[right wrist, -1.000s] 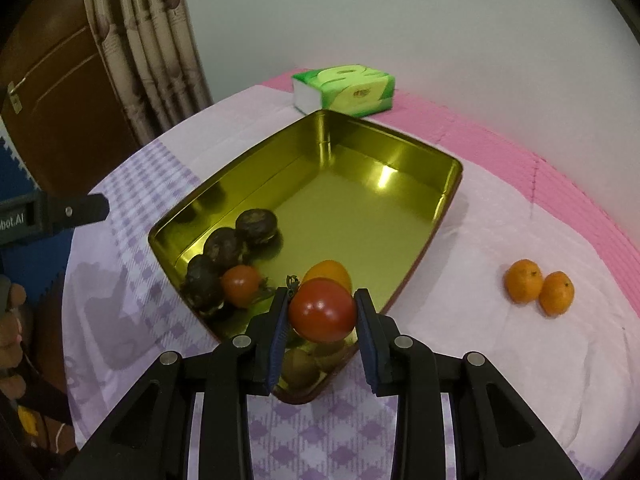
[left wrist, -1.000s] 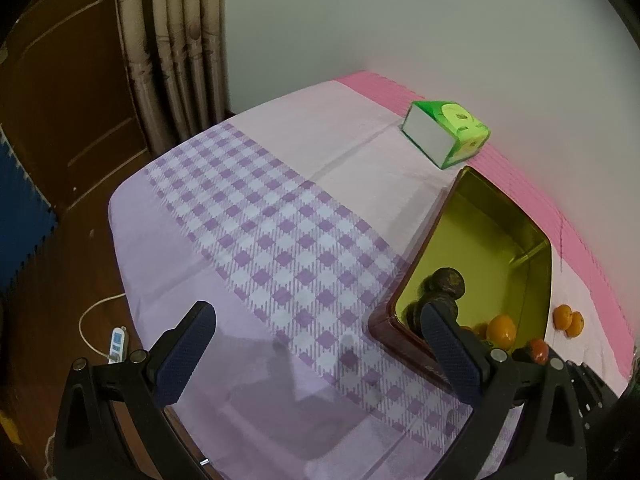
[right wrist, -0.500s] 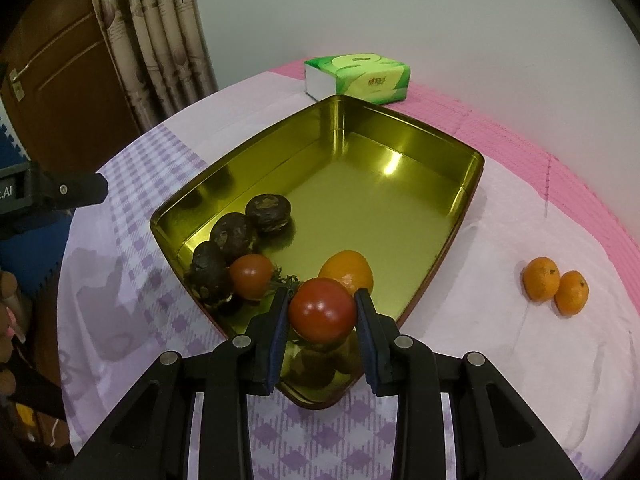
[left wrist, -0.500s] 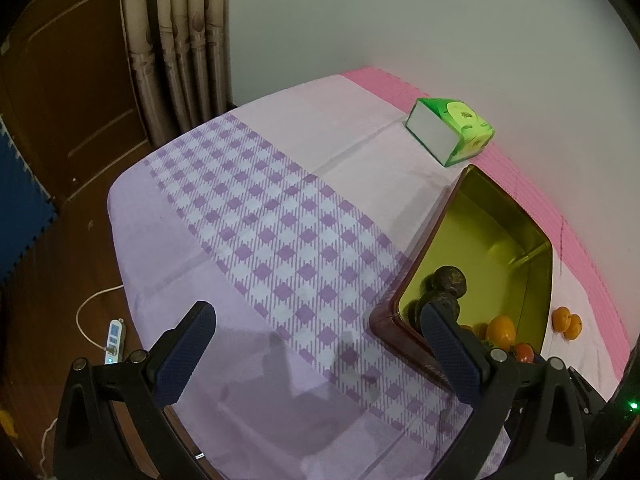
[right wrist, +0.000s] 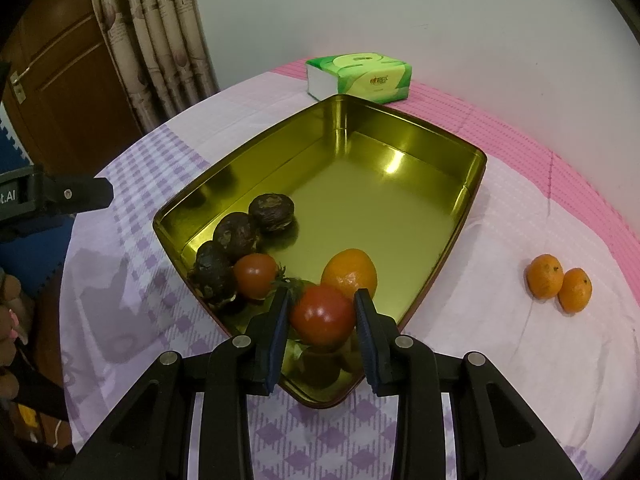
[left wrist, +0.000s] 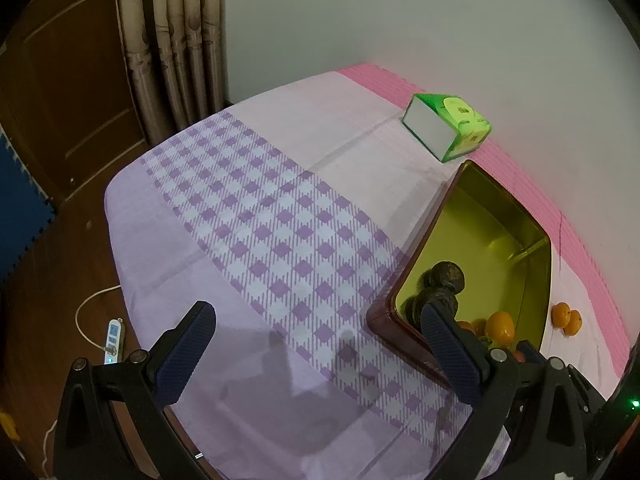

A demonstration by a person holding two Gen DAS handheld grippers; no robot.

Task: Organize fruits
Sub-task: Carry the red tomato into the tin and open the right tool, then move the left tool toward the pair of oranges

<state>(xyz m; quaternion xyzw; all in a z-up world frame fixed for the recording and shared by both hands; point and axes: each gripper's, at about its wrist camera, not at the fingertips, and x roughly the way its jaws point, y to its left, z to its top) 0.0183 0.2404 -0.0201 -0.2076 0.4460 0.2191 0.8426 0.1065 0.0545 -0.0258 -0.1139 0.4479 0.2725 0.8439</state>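
My right gripper [right wrist: 322, 298] is shut on a red tomato [right wrist: 320, 320], held just above the near corner of a gold tin [right wrist: 400, 116]. Inside the tin lie an orange [right wrist: 350, 270], a second tomato [right wrist: 255, 275] and three dark wrinkled fruits [right wrist: 236, 235] along the left wall. Two tangerines [right wrist: 558, 282] sit on the cloth to the right of the tin. My left gripper [left wrist: 316, 320] hangs open over the purple checked cloth, left of the tin [left wrist: 492, 236], with nothing between its fingers.
A green tissue box [right wrist: 360, 76] stands just behind the tin, near the wall. The table's rounded edge drops off at the left, with a door, curtains and a power strip [left wrist: 113, 334] on the floor beyond. A hand [right wrist: 8, 320] shows at the left edge.
The tomato stays gripped. The right view has drawn back slightly, so the orange behind the tomato now shows more fully. The left gripper has kept still and open.
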